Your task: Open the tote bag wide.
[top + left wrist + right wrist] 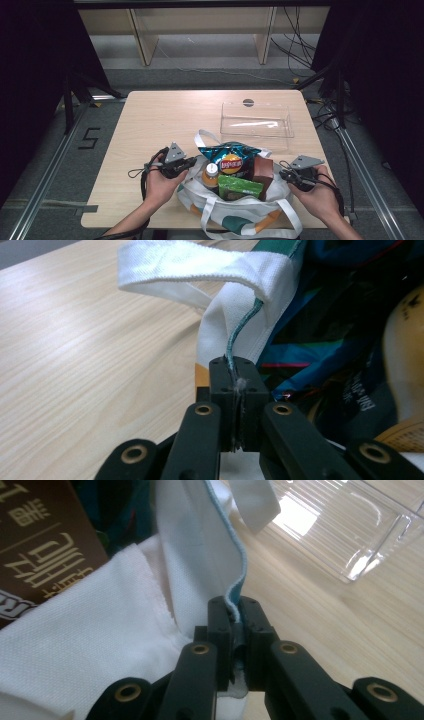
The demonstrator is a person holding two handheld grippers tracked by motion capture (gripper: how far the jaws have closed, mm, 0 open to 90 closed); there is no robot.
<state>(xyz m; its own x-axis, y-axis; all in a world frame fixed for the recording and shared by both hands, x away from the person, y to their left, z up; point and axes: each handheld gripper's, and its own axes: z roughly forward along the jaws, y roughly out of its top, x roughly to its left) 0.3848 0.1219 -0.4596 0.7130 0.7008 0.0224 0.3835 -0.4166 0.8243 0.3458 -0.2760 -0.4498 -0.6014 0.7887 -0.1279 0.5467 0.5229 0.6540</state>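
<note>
A white tote bag (235,210) with a teal edge lies open at the table's near edge. Inside it are a blue chip packet (231,159), an orange-capped bottle (211,174), a green box (239,186) and a brown box (263,171). My left gripper (192,161) is shut on the bag's left rim; in the left gripper view the teal-edged cloth (235,340) is pinched between the pads of my left gripper (235,382). My right gripper (283,175) is shut on the bag's right rim, where the white cloth (210,545) runs into my right gripper (235,615).
A clear plastic tray (256,120) stands on the wooden table (160,115) beyond the bag, to the right of centre. A white bag handle (206,136) loops out toward the table's middle. Wooden shelving and cables sit behind the table.
</note>
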